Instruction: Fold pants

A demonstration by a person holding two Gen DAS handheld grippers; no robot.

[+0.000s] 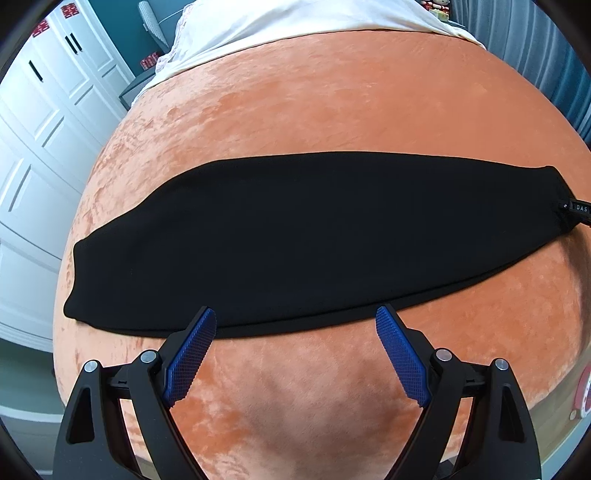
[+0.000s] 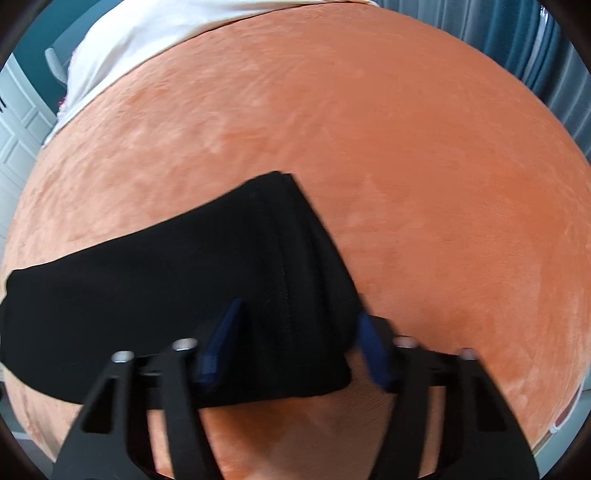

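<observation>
my right jaws (image 2: 299,325) straddle the pants (image 2: 184,288) end, not visibly pinching yet; left jaws (image 1: 295,321) spread. i should grip all layers before lifting.

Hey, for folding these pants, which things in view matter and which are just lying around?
Part of the job:
- black pants
- orange blanket they lie on
- left hand-held gripper
- right hand-held gripper

Just lying about:
- white sheet
- white wardrobe
- blue curtain
</observation>
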